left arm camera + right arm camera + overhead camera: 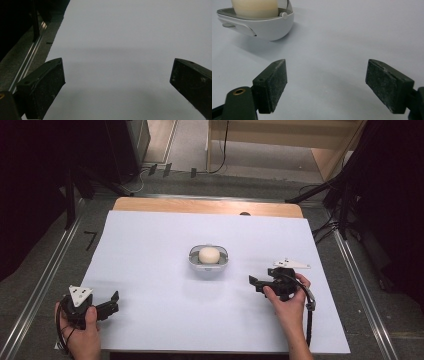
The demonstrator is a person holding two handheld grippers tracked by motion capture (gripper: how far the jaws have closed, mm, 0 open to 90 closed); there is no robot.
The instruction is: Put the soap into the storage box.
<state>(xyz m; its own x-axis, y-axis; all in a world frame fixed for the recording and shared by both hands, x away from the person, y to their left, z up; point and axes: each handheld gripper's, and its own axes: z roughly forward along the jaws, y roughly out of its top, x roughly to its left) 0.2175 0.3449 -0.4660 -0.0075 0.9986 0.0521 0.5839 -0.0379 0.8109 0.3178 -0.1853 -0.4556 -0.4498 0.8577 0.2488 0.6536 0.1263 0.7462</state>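
Note:
A white rounded bowl-like holder [208,261] stands at the middle of the white table sheet [150,245], with a cream ball-shaped object [209,254] sitting in it. In the right gripper view the holder [262,26] and the cream object [254,8] appear at the upper left. My right gripper [256,282] is open, held to the right of the holder and a little nearer, nothing between its jaws [325,83]. My left gripper [114,301] is open near the front left corner, over bare sheet [117,77].
The wooden table edge [207,206] shows beyond the sheet. Metal rails [45,275] run along both sides of the table, and black stands and cables [330,225] sit at the right. Dark curtains hang at the far left and right.

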